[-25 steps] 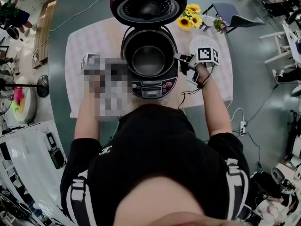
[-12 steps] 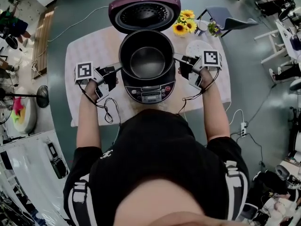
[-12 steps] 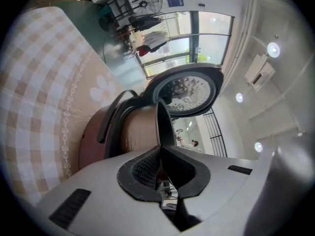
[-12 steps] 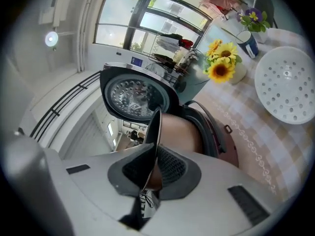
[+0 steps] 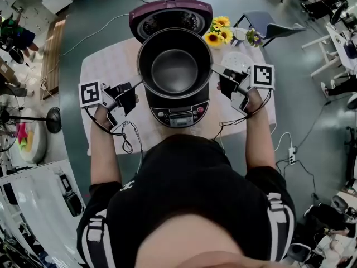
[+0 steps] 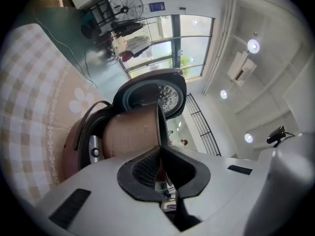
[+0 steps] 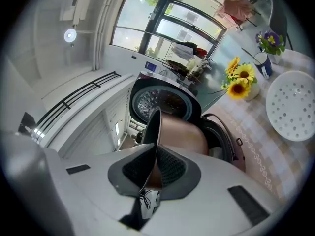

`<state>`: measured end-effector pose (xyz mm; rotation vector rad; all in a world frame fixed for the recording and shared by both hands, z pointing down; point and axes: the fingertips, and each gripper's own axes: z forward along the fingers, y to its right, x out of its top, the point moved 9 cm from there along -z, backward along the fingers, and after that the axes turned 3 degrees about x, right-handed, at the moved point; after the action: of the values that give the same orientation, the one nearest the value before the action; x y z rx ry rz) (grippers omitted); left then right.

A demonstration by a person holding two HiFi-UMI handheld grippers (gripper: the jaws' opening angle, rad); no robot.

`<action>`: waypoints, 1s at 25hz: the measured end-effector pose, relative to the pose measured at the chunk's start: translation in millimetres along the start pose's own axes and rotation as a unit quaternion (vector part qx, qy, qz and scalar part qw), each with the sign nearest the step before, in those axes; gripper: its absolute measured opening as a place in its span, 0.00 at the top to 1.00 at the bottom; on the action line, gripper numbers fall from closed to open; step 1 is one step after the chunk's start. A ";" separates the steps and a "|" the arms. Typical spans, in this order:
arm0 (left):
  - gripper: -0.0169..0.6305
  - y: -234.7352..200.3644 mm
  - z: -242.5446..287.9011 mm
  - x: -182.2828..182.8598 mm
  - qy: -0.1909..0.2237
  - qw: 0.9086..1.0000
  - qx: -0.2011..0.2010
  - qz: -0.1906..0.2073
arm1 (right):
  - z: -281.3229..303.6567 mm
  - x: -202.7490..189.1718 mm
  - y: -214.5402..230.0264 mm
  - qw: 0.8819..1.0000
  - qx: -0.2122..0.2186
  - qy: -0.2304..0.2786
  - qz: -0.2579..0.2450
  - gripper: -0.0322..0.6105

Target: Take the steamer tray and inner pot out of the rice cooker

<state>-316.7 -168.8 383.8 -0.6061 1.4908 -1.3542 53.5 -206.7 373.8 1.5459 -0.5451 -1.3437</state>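
1. Left hand-held gripper (image 5: 136, 84): its jaws are clenched on the thin rim of the inner pot (image 5: 174, 70), at the pot's left edge as the head view shows it. In the left gripper view the two dark ribbed pads (image 6: 142, 168) pinch the rim between them.
2. Right hand-held gripper (image 5: 215, 70): its jaws are likewise clenched on the rim, at the opposite, right edge. The right gripper view shows the rim passing edge-on between the pads (image 7: 170, 168).
3. Marker cubes: one sits on the outer side of each gripper, the left cube (image 5: 91, 93) and the right cube (image 5: 262, 76). Dark cables (image 5: 125, 135) hang from the grippers over the desk.
4. Inner pot: it is held level between the two grippers, above the rice cooker (image 5: 177, 111). Its copper-coloured wall (image 6: 133, 132) is exposed above the cooker's opening. Whether the base has cleared the opening cannot be told.
5. Rice cooker: it stands in the middle of the desk (image 5: 111, 60), control panel towards the person. Its purple lid (image 5: 170, 15) is swung open behind the pot.
6. Steamer tray (image 7: 294, 111): a white perforated disc, already out of the cooker. It lies flat on the checked cloth to the cooker's right, just beyond the right gripper.
7. Sunflowers (image 5: 217, 31): they stand at the far edge of the desk, right of the lid and near a small cup of purple flowers (image 7: 268, 43).
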 end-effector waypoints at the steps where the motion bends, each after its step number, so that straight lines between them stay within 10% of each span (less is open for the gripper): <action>1: 0.95 0.2 0.4 0.1 0.001 1.000 -0.002 -0.001 | -0.1 -0.2 -0.1 1.000 -0.003 -0.002 -0.003 0.92; 25: 0.95 61.1 137.3 -44.6 -0.107 0.992 -0.061 0.024 | -171.8 -17.1 -5.4 0.992 -0.053 0.114 -0.002 0.92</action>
<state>-162.2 -175.4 357.5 -0.7628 1.4102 -1.1294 205.7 -126.0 361.9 1.5884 -0.3228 -1.1601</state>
